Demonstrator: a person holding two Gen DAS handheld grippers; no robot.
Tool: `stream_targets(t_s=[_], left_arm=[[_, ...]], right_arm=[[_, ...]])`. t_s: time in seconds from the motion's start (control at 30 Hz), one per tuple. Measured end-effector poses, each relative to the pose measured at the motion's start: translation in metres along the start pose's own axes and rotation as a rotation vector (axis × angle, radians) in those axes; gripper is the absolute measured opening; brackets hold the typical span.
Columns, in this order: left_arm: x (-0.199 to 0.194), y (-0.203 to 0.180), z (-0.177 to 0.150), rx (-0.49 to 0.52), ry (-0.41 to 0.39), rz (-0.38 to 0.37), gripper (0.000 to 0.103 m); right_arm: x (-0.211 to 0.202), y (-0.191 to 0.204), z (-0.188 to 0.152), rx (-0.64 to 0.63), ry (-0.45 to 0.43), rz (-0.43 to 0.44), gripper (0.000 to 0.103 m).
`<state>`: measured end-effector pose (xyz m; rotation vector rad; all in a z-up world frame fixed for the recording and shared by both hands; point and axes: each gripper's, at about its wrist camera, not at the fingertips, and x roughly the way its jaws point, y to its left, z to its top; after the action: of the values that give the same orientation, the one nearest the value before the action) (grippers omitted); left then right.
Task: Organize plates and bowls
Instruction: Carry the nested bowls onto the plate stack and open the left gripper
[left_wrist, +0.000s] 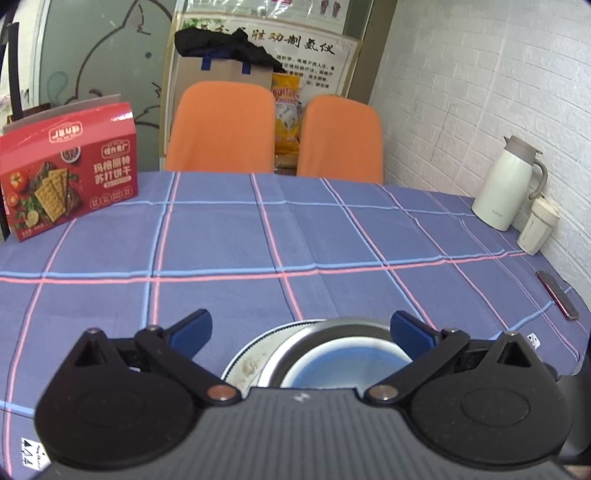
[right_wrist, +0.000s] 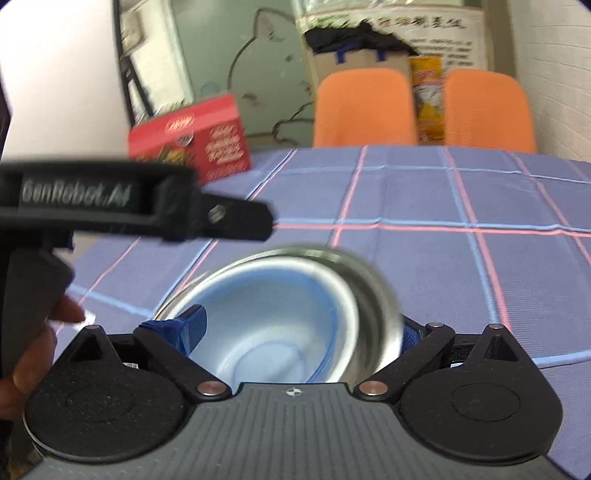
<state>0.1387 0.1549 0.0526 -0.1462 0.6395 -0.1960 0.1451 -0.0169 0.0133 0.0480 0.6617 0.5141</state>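
Seen from the left wrist, the left gripper (left_wrist: 301, 334) hangs with its blue fingers spread wide apart over a steel bowl (left_wrist: 343, 354) nested on a white plate (left_wrist: 247, 363), at the near edge of the checked tablecloth (left_wrist: 295, 240). A red cracker box (left_wrist: 70, 173) stands far left of the bowl.

Seen from the right wrist, the right gripper (right_wrist: 304, 328) has its fingers around the tilted, blurred bowl (right_wrist: 280, 314); whether they clamp it cannot be told. A hand (right_wrist: 29, 354) holds the other gripper just left of the bowl.
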Motion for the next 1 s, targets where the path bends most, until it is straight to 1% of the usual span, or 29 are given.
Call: stream_targets(t_s=[0.1,0.17,0.23,0.27,0.37,0.43,0.53,0.6,0.73,0.83,1.0], left_arm=[[-0.004,-0.005,0.001,-0.022,-0.025,-0.003,0.103],[-0.007,-0.008,0.002,-0.040,-0.034,-0.013,0.103],[-0.012,-0.012,0.002,-0.049,-0.045,-0.014,0.103],[-0.016,-0.014,0.001,-0.048,-0.053,-0.009,0.103],[-0.025,-0.022,-0.004,-0.034,-0.076,0.031,0.103],[-0.027,-0.028,-0.008,-0.028,-0.075,0.061,0.103],[-0.030,-0.039,-0.019,-0.021,-0.073,0.107,0.103],[-0.033,-0.047,-0.028,-0.017,-0.070,0.121,0.103],[-0.043,-0.067,-0.049,0.003,-0.072,0.145,0.103],[-0.056,-0.081,-0.063,0.015,-0.090,0.146,0.103],[-0.081,-0.100,-0.087,0.053,-0.128,0.157,0.103]], right_arm=[[-0.005,-0.005,0.004,0.013,-0.014,-0.020,0.087],[-0.007,-0.005,0.005,0.016,-0.006,0.012,0.087],[-0.015,-0.008,0.006,0.029,-0.044,0.010,0.087],[-0.020,-0.010,0.005,0.034,-0.064,0.003,0.087],[-0.032,-0.021,0.002,0.039,-0.085,-0.037,0.087],[-0.038,-0.028,0.000,0.067,-0.097,-0.070,0.087],[-0.050,-0.042,-0.008,0.113,-0.106,-0.113,0.087],[-0.059,-0.047,-0.015,0.138,-0.114,-0.141,0.087],[-0.078,-0.054,-0.030,0.175,-0.134,-0.156,0.087],[-0.096,-0.053,-0.044,0.165,-0.147,-0.166,0.087],[-0.122,-0.046,-0.068,0.137,-0.196,-0.175,0.087]])
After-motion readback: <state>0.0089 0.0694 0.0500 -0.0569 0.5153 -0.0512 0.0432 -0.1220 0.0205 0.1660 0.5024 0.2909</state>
